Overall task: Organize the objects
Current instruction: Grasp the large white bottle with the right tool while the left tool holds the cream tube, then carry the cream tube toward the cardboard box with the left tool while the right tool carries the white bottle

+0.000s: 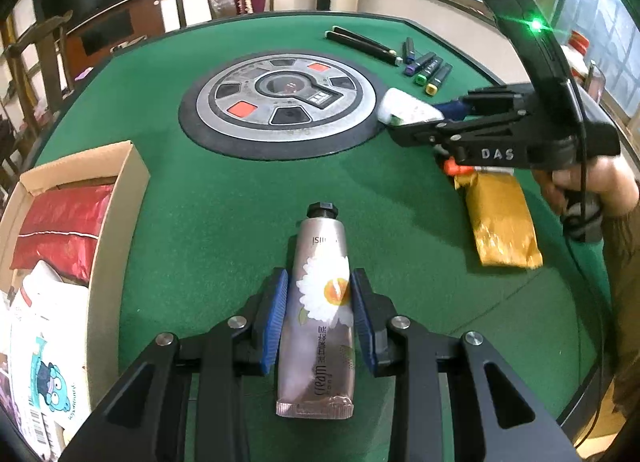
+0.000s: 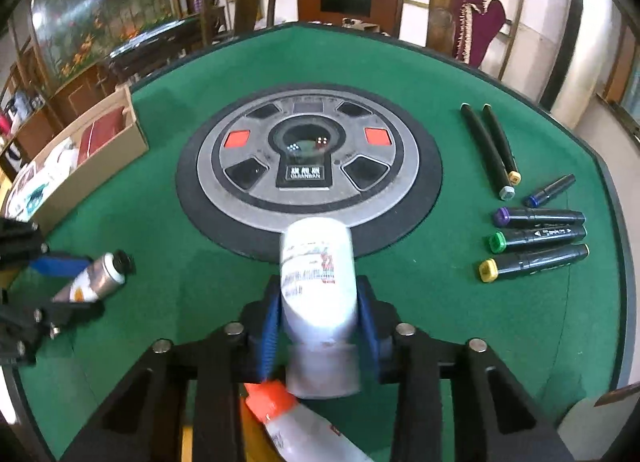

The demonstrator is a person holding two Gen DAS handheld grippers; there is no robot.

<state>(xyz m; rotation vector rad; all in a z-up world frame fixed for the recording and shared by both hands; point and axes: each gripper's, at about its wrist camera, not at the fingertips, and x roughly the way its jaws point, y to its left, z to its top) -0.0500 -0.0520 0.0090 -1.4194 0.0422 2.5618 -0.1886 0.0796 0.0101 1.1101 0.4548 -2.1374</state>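
We see the left gripper clamped on a hand cream tube near the table's front edge, and the right gripper pinching a white bottle at the round centre panel's rim. Open green felt lies between them. Farther right: six markers. One cardboard box sits at the left edge.

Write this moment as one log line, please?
left gripper: shut on cream tube | right gripper: shut on white bottle | markers: on table
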